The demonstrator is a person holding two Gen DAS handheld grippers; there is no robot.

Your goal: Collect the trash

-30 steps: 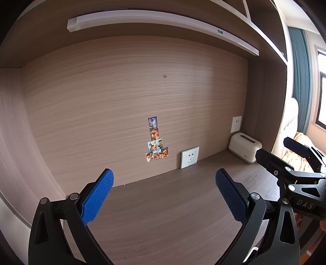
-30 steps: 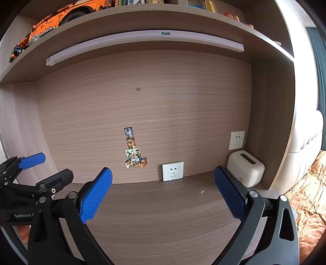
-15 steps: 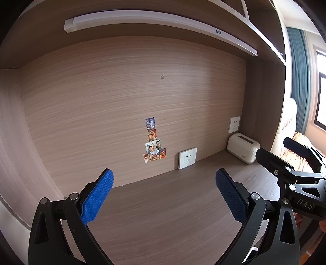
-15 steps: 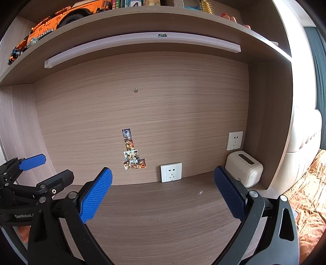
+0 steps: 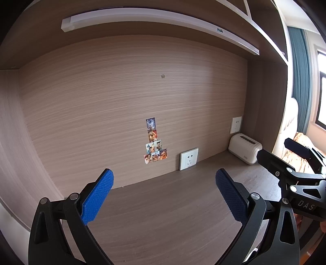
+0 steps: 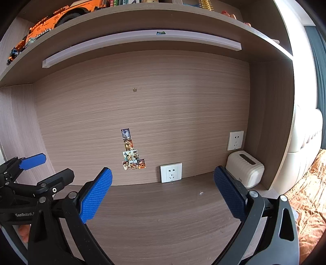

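Note:
My left gripper is open and empty, held above a brown wooden desk. My right gripper is open and empty too, above the same desk. A tiny white scrap lies on the desk ahead of the right gripper, right of centre. The right gripper also shows at the right edge of the left wrist view. The left gripper shows at the left edge of the right wrist view. No other trash shows.
A white tissue box stands in the back right corner, also in the left wrist view. Wall sockets and small picture stickers are on the back panel. A shelf with an orange toy truck hangs overhead. A bed lies right.
Both views have shifted slightly: the wall stickers and sockets sit a little further left and up than before. Both grippers stay open.

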